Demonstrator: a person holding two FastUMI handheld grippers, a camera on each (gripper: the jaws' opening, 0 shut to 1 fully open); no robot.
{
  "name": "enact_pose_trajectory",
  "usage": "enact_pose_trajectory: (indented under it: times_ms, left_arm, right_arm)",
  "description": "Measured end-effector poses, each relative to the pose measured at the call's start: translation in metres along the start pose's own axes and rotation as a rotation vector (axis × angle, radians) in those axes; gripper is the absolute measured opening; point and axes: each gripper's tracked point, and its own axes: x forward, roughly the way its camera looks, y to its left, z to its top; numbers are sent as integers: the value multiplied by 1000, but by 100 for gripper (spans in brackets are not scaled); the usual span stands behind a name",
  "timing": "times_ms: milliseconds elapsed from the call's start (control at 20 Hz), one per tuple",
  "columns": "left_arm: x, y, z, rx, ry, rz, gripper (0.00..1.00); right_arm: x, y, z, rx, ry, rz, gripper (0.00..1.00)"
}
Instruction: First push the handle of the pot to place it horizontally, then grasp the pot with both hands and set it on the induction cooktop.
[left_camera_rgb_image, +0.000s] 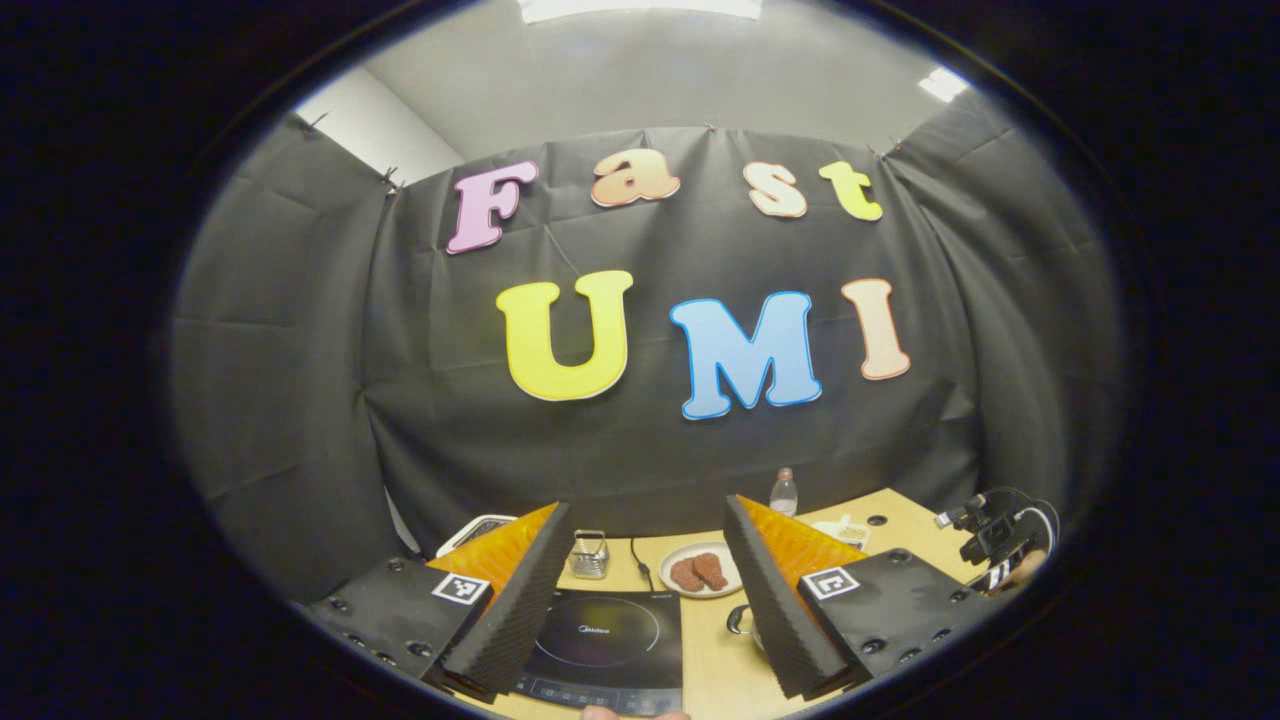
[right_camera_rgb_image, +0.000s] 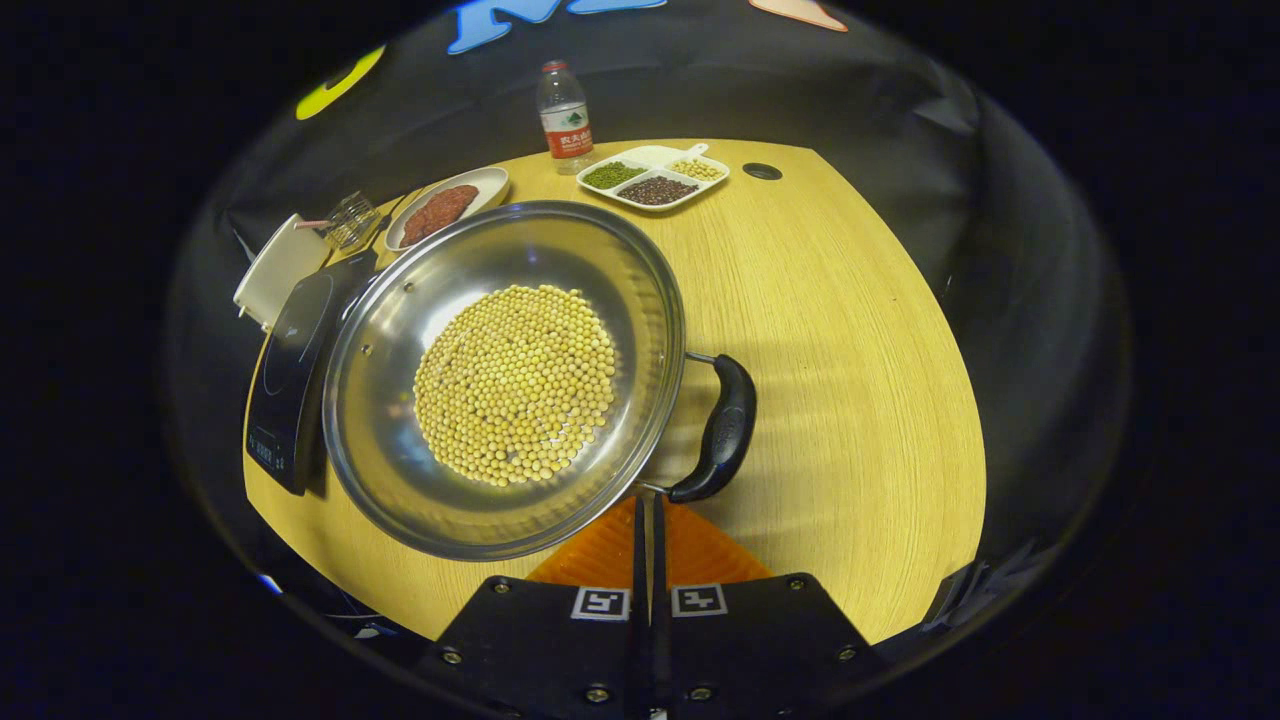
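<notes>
The steel pot, holding a round bed of soybeans, stood on the wooden counter just right of the black induction cooktop, its rim overlapping the cooktop's edge. Its black handle lay on the near right side. The right gripper hovered at the pot's near rim beside the handle, its fingers pressed together and clamping nothing. The left gripper was raised above the cooktop's near edge with its fingers wide apart. Farther back sat a plate of reddish food, a water bottle and a divided dish of beans.
</notes>
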Motion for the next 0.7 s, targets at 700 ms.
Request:
enact_pose_trajectory:
  times_ms: [700]
  left_arm:
    - [-4,-10,-20,-19,56,107,94]
  right_arm:
    - [35,-37,49,-69,-4,-4,1]
